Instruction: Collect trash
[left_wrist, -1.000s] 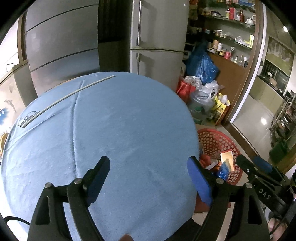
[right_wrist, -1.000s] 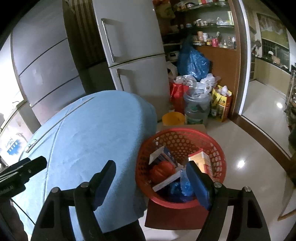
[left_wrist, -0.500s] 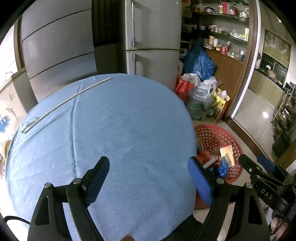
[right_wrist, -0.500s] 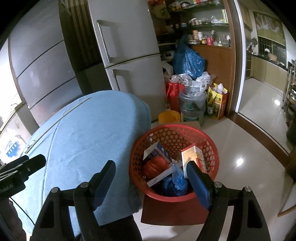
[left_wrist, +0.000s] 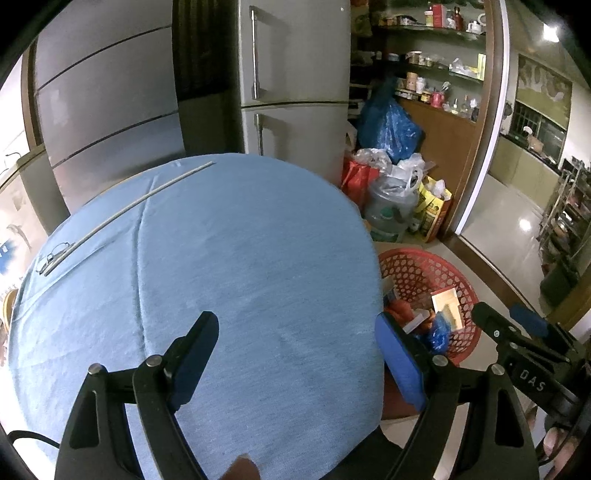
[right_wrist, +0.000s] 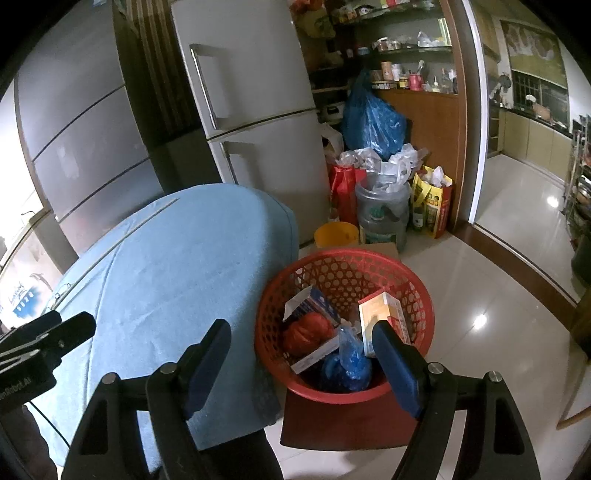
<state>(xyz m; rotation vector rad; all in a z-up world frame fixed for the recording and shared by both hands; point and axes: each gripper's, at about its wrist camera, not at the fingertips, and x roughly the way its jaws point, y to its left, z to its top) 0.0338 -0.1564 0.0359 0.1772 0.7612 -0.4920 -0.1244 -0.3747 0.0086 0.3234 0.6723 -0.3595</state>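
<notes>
Trash already lies in the red basket (right_wrist: 343, 321) beside the table (left_wrist: 240, 258): cartons and thin bags, judged light and crushable, best pinched by an edge; both grippers' fingers (right_wrist: 393, 362) gape empty, and only the left view shows the table's far rod (left_wrist: 125, 214).

Round table under a light blue cloth (left_wrist: 240, 266), with a thin pale rod (left_wrist: 129, 214) lying across its far left side. Grey two-door fridge (left_wrist: 295, 85) right behind it. Next to that there's a blue plastic bag (right_wrist: 373, 122), a red gift bag (right_wrist: 345, 192), a big water jug (right_wrist: 384, 214), a yellow bucket (right_wrist: 336, 234) and cluttered wooden shelves (left_wrist: 436, 66).
</notes>
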